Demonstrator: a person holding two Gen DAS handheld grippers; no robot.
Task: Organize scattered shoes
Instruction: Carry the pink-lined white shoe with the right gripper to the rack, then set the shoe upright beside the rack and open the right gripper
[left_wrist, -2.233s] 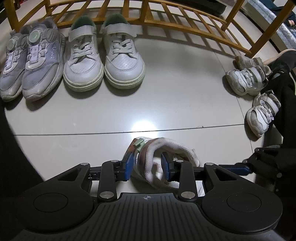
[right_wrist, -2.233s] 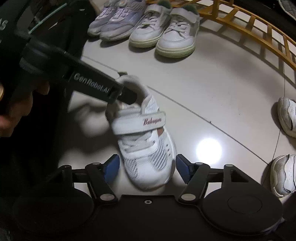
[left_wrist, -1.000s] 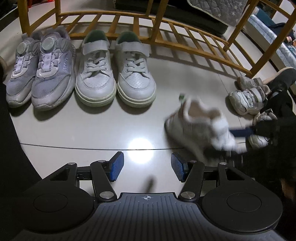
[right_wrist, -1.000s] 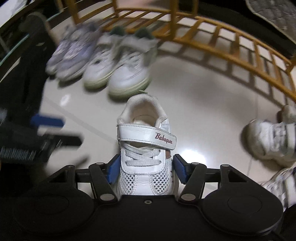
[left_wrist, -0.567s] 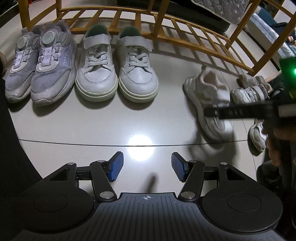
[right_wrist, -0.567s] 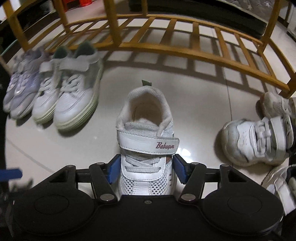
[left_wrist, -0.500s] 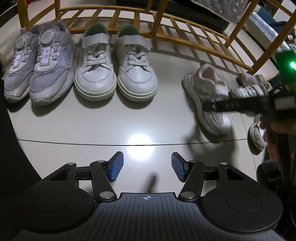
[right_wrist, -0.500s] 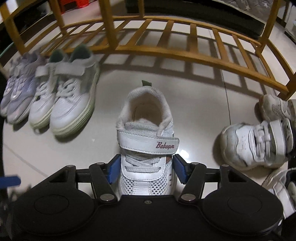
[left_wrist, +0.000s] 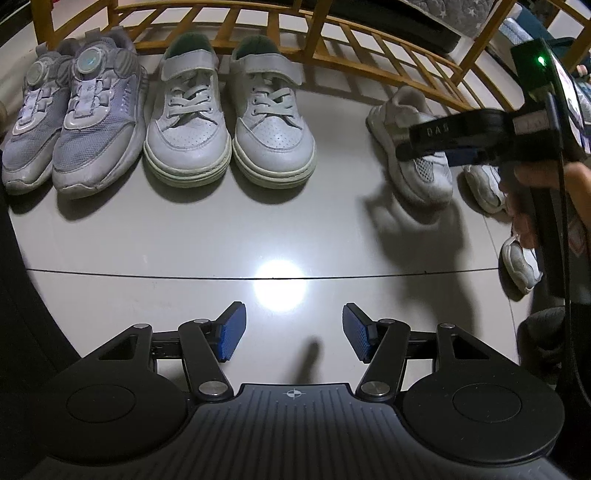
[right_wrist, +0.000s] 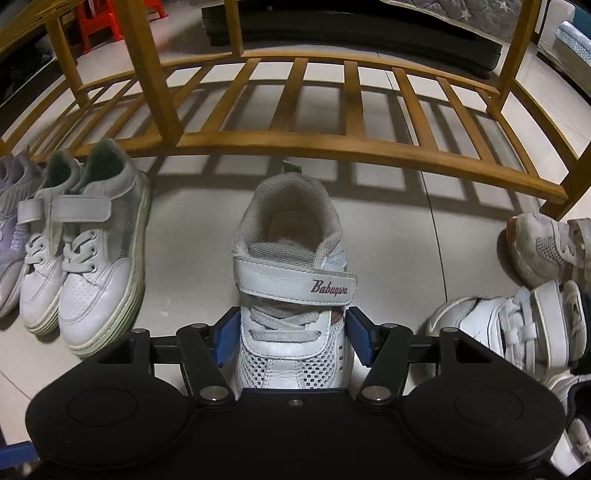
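Fingers (right_wrist: 291, 341) on the right hand pinched the small white shoe (right_wrist: 291, 280) across its mesh toe, near the wooden rack (right_wrist: 332, 147); left fingers (left_wrist: 293, 332) were spread, empty. Seemed light and squashy, so gripping mid-sides made sense.

**A bedroom floor at home**

This is somebody's house, lived in. Children's shoes (left_wrist: 186, 118) line a glossy tiled floor (left_wrist: 184, 236) beside a low wooden slatted frame (right_wrist: 314, 107). Behind it lie a quilted mattress (right_wrist: 461, 11) and a dark slab, with a red plastic stool (right_wrist: 101, 22) off in the corner.
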